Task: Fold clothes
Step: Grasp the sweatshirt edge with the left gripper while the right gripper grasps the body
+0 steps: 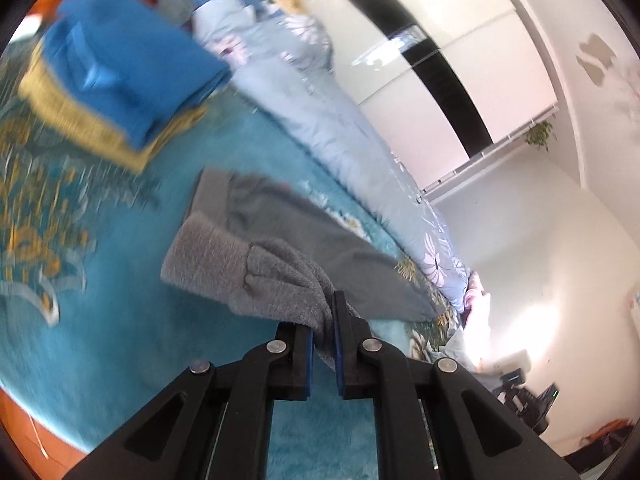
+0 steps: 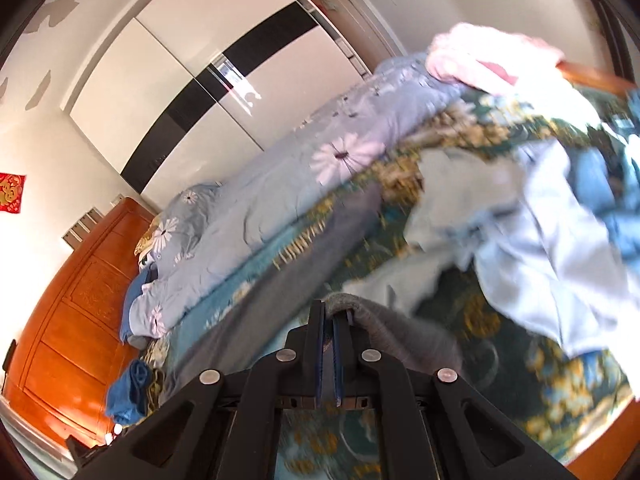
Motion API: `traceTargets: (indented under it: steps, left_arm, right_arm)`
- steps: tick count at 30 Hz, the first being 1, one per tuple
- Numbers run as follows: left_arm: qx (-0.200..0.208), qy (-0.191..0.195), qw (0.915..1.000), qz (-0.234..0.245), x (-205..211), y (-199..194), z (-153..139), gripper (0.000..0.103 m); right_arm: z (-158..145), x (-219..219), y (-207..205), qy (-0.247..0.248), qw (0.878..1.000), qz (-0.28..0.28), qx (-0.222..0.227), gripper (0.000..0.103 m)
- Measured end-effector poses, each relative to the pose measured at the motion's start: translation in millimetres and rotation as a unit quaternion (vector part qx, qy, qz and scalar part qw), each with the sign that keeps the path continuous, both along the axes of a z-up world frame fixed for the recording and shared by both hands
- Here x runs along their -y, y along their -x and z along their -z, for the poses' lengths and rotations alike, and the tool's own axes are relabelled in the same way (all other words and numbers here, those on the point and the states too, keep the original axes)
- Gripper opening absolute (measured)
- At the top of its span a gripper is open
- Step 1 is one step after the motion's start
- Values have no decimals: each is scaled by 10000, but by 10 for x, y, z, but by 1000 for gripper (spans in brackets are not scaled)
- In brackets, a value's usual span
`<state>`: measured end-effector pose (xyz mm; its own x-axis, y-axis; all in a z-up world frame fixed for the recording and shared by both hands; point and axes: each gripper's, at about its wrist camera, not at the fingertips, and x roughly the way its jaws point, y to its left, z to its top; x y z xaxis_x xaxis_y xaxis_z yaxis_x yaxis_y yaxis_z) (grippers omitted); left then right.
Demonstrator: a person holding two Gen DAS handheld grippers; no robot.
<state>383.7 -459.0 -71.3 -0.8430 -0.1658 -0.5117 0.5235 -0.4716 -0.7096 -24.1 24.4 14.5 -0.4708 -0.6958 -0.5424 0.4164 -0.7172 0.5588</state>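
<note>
Sunlit bedroom walls and a glossy white wardrobe (image 1: 420, 92) with a black stripe are framing a bed covered by a teal floral bedspread (image 1: 120, 300). At the far left of the left wrist view, a folded blue garment (image 1: 128, 68) is sitting on a folded yellow piece (image 1: 80, 120), both blurred. Beside them a pale blue floral quilt (image 1: 340, 136) is lying rolled along the wardrobe side of the bed. Nearer the camera, the grey fleece garment (image 1: 280, 248) is stretching across the bedspread, and the left hand-held gripper (image 1: 323, 344) is pinching one edge of it between its blue pads. In the right wrist view, an orange wooden headboard (image 2: 80, 300) is standing at left, the right hand-held gripper (image 2: 328, 344) is clamping another edge of the same grey fleece, and a heap of pale blue clothes (image 2: 540, 248) is lying to the right, blurred.
</note>
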Motion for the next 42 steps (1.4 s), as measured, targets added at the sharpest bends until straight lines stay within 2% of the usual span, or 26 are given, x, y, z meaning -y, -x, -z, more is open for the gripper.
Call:
traceTargets:
  steps: [5,11,17,22,29,37,42]
  left_arm:
    - [33,262,9996,42,264,277,-196,8]
    - [341,183,9992,-42,675,726,-65,8]
    - [862,169,9961,-46,1089,1177,197,9]
    - [1218,203,9923,-91,1375,1450,435,9]
    - [1587,155,9871,-166,1632,1662,725,10]
    - [1890,88,9819,-126,1770,1836,874,12]
    - [1992,15,9799,-77,1789,1899,861,14]
  right_arm:
    - [-248,488,318,-200,9994,-12,-274,4]
    - [-258,1177,785,-671,9969,-34,-400,4]
    - [77,1959,1368,-1312,9908,-146,-305,4]
    - [385,2513,1749,-1654,9857,-222,-235,4]
    - [784,3139,2046,-2171,9750,-406,-246,4]
    - [1225,3434,2249,-2495,9670,-505,-3,4]
    - [1366,3514,2286,-2640,9629,-561,79,4]
